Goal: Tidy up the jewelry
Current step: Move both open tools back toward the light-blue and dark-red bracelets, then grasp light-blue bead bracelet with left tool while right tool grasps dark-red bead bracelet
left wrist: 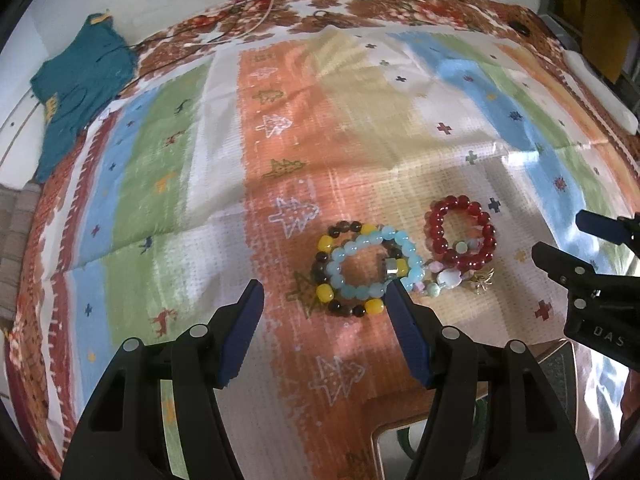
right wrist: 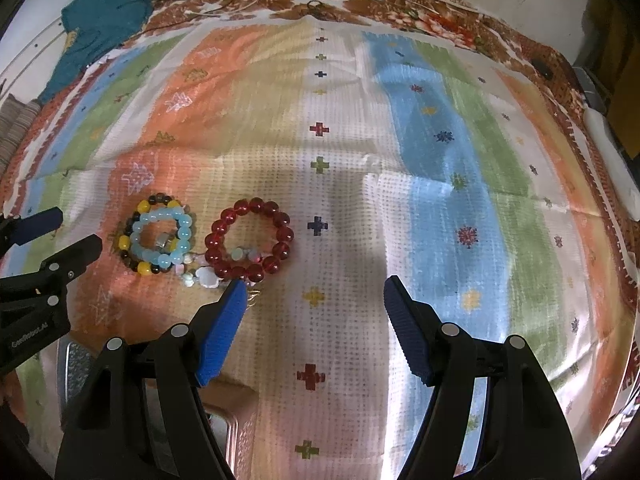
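Note:
Several bead bracelets lie in a cluster on a striped cloth. A light blue bracelet (left wrist: 374, 266) (right wrist: 162, 238) lies on a yellow-and-dark one (left wrist: 326, 276) (right wrist: 132, 248). A red bracelet (left wrist: 460, 234) (right wrist: 248, 240) lies to their right, over a pastel bracelet with white charms (left wrist: 446, 278) (right wrist: 200, 276). My left gripper (left wrist: 324, 292) (right wrist: 76, 226) is open just before the blue and yellow bracelets, holding nothing. My right gripper (right wrist: 314, 284) (left wrist: 558, 236) is open and empty, its left finger near the red bracelet.
A copper-rimmed tray or box (left wrist: 384, 440) (right wrist: 228, 420) sits at the near edge under the grippers. A teal garment (left wrist: 80, 88) (right wrist: 100, 20) lies at the far left. Cords (left wrist: 248, 16) run along the far edge. A white object (left wrist: 600, 88) lies at the right edge.

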`<state>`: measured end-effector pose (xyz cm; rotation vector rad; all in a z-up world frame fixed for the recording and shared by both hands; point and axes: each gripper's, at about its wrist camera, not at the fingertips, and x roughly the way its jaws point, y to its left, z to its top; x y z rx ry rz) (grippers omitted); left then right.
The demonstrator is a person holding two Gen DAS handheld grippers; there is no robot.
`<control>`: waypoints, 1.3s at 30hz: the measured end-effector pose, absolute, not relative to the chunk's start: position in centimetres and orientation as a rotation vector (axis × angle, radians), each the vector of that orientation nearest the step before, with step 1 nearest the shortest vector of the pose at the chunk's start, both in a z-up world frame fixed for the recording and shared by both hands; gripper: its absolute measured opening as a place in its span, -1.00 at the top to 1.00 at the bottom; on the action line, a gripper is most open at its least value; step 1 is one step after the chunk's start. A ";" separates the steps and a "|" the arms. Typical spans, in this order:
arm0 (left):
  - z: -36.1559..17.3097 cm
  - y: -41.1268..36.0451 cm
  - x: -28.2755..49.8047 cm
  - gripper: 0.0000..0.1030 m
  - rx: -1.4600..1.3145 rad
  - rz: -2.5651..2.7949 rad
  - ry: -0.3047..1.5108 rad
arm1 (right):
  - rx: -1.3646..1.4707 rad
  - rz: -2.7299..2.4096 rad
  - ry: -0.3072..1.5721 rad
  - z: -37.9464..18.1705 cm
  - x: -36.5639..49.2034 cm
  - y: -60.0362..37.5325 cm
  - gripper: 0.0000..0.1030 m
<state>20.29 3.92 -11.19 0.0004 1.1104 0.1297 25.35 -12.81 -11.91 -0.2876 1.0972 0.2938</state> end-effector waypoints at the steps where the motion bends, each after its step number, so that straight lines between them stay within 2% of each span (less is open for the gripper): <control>1: -11.3 3.9 20.4 -0.23 0.006 0.125 1.112 | -0.290 0.293 1.099 -12.0 25.4 -12.8 -0.37; 18: -13.7 5.0 22.7 -0.20 0.069 0.085 1.155 | -0.314 0.298 1.134 -13.8 27.7 -11.6 -0.37; 26: -14.3 4.5 23.8 0.01 0.101 0.051 1.165 | -0.322 0.290 1.162 -14.9 28.9 -11.5 -0.37; 28: -14.4 4.3 24.1 0.19 0.111 0.034 1.169 | -0.326 0.293 1.167 -15.2 29.0 -11.4 -0.37; 33: -14.7 3.6 24.5 0.36 0.119 -0.023 1.180 | -0.330 0.303 1.187 -15.8 29.4 -11.2 -0.37; 39: -15.4 2.8 24.8 0.37 0.133 -0.052 1.198 | -0.317 0.314 1.203 -16.2 29.8 -11.0 -0.37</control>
